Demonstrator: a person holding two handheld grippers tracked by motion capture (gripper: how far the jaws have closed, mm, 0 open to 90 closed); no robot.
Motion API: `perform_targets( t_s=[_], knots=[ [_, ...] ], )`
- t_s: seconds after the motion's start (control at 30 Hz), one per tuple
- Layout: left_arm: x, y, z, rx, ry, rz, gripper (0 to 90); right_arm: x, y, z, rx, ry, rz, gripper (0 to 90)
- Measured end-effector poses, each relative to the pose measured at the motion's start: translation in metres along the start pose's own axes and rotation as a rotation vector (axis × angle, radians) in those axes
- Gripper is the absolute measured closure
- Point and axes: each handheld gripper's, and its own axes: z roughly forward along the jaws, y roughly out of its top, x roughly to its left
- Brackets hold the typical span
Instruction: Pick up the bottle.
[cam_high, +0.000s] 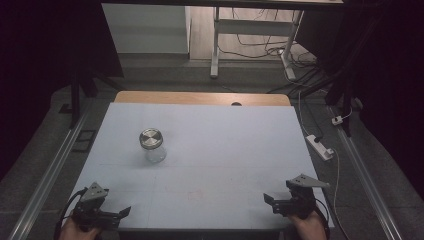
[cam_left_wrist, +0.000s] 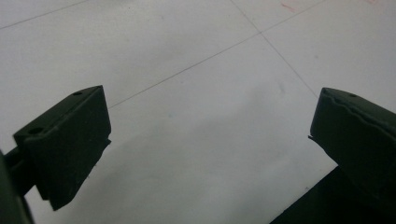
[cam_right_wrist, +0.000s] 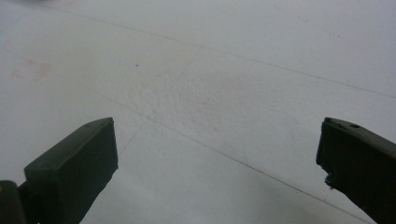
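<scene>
Table (cam_high: 225, 150) — flat, matte white sheet w/ faint ruled lines, over a wood top whose far edge shows as a tan strip.

Jar (cam_high: 152, 145) — small, clear glass, round body, brushed metal screw lid (cam_high: 151, 138). It stands upright, well ahead of the left claw (cam_high: 116, 214) and slightly to its right; far ahead-left of the right claw (cam_high: 271, 201).

Claws: both at the near table edge, jaws spread wide, nothing between them. In the left claw's own view (cam_left_wrist: 205, 135) and the right's (cam_right_wrist: 217, 163), black blocky pads hang over bare sheet.

Handling (est.): glass is rigid, smooth, prob. slippery and breakable; looks empty, so light and easy to tip. Take hold across the body approx. mid-height, below the lid, w/ moderate squeeze. Lid rim is an alt. grip — metal, may be less slick.
</scene>
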Motion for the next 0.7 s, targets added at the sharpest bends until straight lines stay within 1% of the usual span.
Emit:
perform_targets(
  t_s=[0.03,0.1,0.27,0.43,0.57,0.63,0.7],
  knots=[
    [0.0004,-0.0001,0.0002,-0.002,0.000,-0.003,0.0,-0.0007,-0.0001,-0.0002,-0.001,0.005,0.008,0.0],
    [0.0012,-0.0001,-0.0003,-0.004,-0.010,-0.005,0.0,-0.0007,-0.0001,-0.0006,-0.004,0.021,0.003,0.0],
    [0.0026,-0.0003,-0.0006,-0.006,-0.030,-0.006,0.0,0.0013,0.0002,0.0005,0.006,0.057,-0.032,0.0],
    [0.0021,-0.0001,-0.0001,-0.002,-0.030,-0.004,0.0,0.0026,0.0004,0.0013,0.013,0.080,-0.057,0.0],
    [0.0019,0.0004,0.0010,0.012,-0.028,-0.008,0.2,0.0048,0.0003,0.0010,0.012,0.073,-0.078,0.0],
    [0.0023,0.0005,0.0011,0.015,-0.029,-0.012,0.3,0.0054,0.0000,0.0003,0.005,0.064,-0.083,0.0],
    [0.0032,0.0004,0.0012,0.015,-0.032,-0.018,0.4,0.0052,-0.0001,-0.0003,0.000,0.061,-0.078,0.0]
  ],
)
